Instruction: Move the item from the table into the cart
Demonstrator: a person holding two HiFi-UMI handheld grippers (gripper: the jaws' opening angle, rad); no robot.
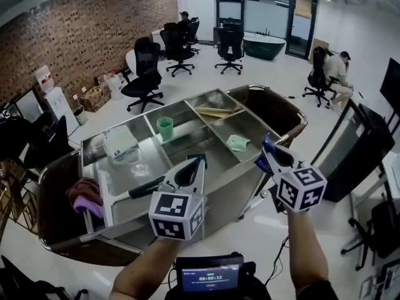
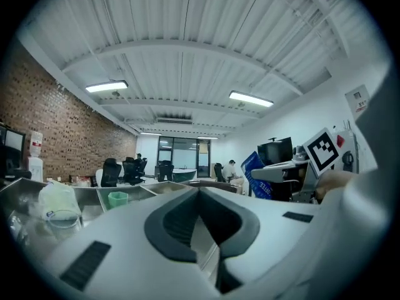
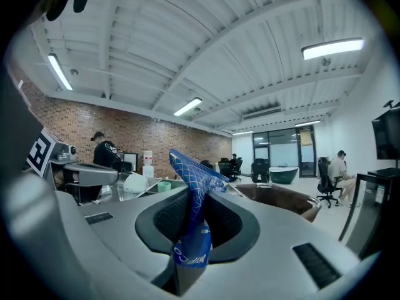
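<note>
A metal cart with several compartments stands below me in the head view, with brown baskets at both ends. My right gripper hovers over the cart's near right corner, shut on a blue printed packet. In the right gripper view the packet stands upright, pinched between the pads of the gripper. My left gripper is over the cart's near edge, jaws closed with nothing between them. The left gripper view also catches the blue packet beside the right gripper's marker cube.
The cart holds a green cup, a white bag, a clear bowl, a pale green cloth and a pink cloth. A black desk stands to the right. Office chairs and a seated person are farther back.
</note>
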